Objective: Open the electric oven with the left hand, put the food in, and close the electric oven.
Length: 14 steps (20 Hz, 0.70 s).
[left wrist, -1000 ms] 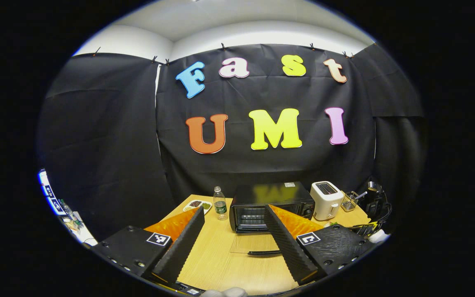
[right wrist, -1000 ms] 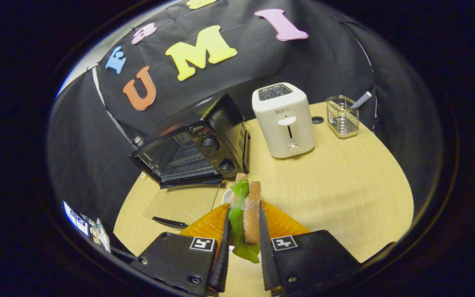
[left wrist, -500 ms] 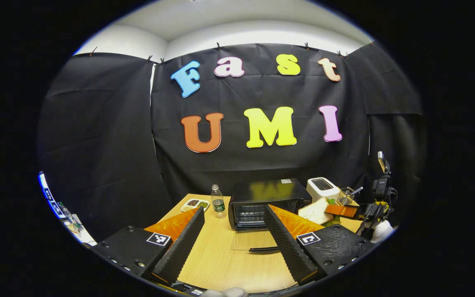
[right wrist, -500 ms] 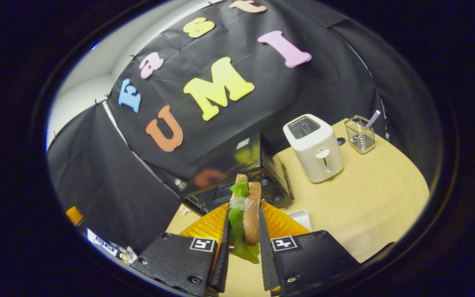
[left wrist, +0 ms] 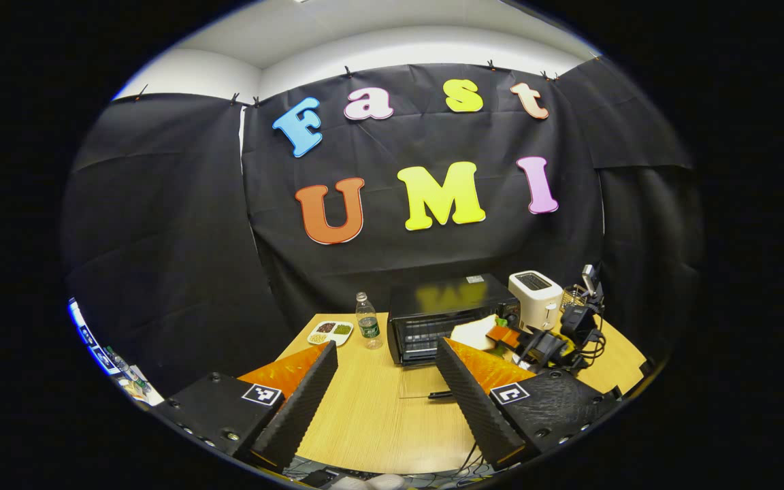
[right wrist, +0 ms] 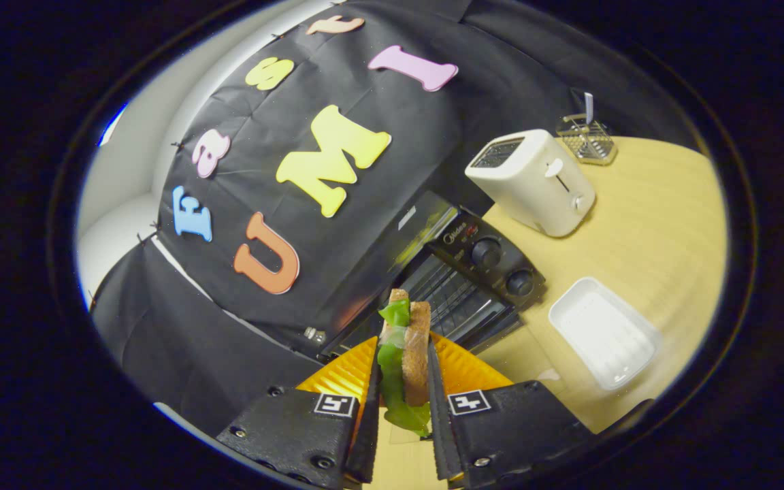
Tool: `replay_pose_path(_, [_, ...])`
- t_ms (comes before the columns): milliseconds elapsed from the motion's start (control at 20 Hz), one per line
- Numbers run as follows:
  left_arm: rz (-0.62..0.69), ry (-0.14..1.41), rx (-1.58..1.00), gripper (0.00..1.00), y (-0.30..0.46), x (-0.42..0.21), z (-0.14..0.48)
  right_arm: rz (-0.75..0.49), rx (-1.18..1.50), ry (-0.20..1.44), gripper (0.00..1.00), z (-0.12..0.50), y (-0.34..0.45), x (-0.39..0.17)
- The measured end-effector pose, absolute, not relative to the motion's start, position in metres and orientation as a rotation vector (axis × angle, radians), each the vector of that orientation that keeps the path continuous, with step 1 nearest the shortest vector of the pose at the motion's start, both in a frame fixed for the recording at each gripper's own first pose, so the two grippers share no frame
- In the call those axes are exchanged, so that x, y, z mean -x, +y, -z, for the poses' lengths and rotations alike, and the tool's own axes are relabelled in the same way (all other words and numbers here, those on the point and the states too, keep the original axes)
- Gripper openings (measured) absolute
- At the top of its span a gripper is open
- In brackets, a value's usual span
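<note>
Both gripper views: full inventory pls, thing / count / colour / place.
Electric oven: 1, black, back of the table, door folded down flat in front.
Sandwich: 1, brown bread with green leaf, clamped upright in the right gripper, just in front of the oven's mouth.
Toaster: 1, white, right of the oven.
Tray: 1, white, on the table in front of the oven's knob side.
Wire holder: 1, metal, past the toaster.
Water bottle: 1, clear, left of the oven.
Dish: 1, white, compartments of food, left of the bottle.
Table: 1, light wood.
Left gripper: black with orange, fingers apart, holding nothing.
Right gripper: black with orange, shut on the sandwich.
</note>
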<state>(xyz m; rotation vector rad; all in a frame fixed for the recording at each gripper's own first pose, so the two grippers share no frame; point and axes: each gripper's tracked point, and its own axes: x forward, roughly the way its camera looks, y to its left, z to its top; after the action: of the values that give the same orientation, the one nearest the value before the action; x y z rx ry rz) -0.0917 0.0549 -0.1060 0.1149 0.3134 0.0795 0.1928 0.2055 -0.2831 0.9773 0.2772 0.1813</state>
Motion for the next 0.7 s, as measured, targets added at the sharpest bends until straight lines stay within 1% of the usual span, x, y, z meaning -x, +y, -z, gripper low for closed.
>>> replay_pose_path(300, [-0.101, 0.354, -0.142, 0.96, 0.075, 0.103, 0.123, -0.113, -1.094, 0.232, 0.36, 0.299, 0.243, -0.249])
replay_pose_path(350, [-0.104, 0.36, -0.146, 0.96, 0.078, 0.104, 0.126, -0.106, -1.101, 0.251, 0.36, 0.304, 0.25, -0.26])
replay_pose_path(600, [-0.127, 0.394, -0.152, 0.96, 0.094, 0.102, 0.143, -0.05, -1.094, 0.243, 0.36, 0.324, 0.256, -0.319])
replay_pose_path(700, [-0.137, 0.402, -0.144, 0.96, 0.099, 0.101, 0.146, -0.042, -1.097, 0.276, 0.36, 0.338, 0.259, -0.331])
